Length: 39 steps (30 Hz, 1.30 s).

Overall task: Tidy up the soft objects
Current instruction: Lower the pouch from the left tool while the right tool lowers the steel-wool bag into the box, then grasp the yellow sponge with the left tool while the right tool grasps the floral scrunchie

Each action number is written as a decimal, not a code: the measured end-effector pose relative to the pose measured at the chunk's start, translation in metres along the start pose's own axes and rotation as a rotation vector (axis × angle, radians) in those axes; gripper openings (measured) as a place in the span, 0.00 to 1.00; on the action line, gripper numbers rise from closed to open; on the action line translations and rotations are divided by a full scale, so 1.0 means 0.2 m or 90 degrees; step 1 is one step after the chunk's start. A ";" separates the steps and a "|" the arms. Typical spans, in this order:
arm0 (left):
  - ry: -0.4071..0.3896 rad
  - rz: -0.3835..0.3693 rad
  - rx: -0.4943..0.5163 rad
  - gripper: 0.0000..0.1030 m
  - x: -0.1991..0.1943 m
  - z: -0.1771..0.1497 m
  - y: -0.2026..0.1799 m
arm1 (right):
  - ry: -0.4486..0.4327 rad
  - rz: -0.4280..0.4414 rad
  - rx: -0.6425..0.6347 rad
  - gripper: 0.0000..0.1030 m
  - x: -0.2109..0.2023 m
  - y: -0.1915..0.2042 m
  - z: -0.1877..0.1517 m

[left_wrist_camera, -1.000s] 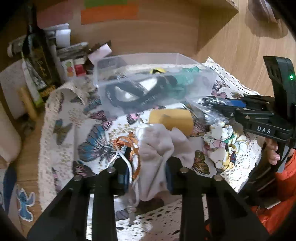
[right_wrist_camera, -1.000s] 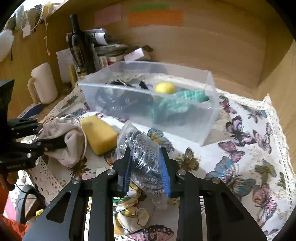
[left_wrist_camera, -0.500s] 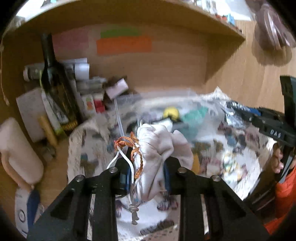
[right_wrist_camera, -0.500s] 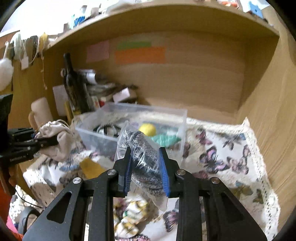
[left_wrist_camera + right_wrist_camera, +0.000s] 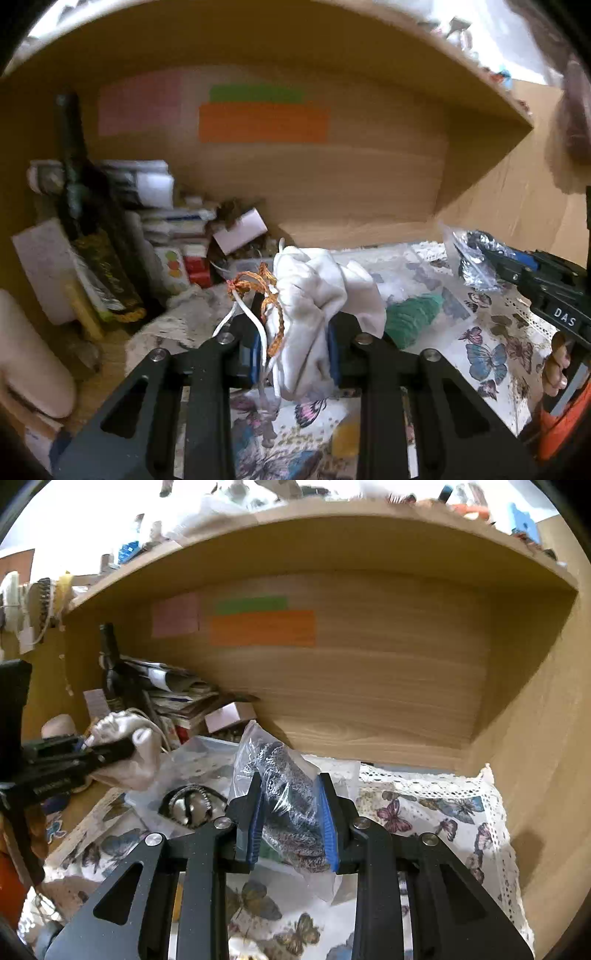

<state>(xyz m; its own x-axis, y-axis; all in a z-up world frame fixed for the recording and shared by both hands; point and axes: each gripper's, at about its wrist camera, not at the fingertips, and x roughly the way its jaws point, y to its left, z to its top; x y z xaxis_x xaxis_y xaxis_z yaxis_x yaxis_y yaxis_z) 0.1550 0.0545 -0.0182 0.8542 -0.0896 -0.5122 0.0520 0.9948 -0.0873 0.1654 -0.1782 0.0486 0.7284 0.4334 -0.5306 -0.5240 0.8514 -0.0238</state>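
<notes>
1. Our left tool point(image 5: 291, 354) is clamped on a white cloth pouch point(image 5: 317, 306) with an orange cord point(image 5: 266, 291), held up above the butterfly cloth point(image 5: 484, 354) on the desk.
2. Our right tool point(image 5: 291, 830) is clamped on a clear bag of grey knit fabric point(image 5: 284, 790), also raised.
3. Below and beyond sits a clear plastic box point(image 5: 207, 749) holding a dark coiled item point(image 5: 192, 805).
4. Farther back stands a dark bottle point(image 5: 79, 206) beside stacked papers point(image 5: 147, 184).

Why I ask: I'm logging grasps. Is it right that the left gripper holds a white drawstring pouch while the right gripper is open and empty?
Not quite. The left gripper does hold the white drawstring pouch, but the right gripper is shut on a clear bag of knitted fabric, as the right wrist view shows.
</notes>
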 end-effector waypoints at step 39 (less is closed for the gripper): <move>0.001 0.026 0.076 1.00 -0.07 -0.07 -0.22 | 0.037 -0.008 -0.042 0.82 0.03 0.07 -0.04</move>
<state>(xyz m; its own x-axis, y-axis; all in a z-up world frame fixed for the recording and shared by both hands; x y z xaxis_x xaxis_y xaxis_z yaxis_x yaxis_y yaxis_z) 0.1341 0.0122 -0.0196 0.8564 -0.0487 -0.5140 0.0780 0.9963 0.0356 0.1592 -0.1648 0.0382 0.7088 0.4037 -0.5785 -0.5448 0.8342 -0.0853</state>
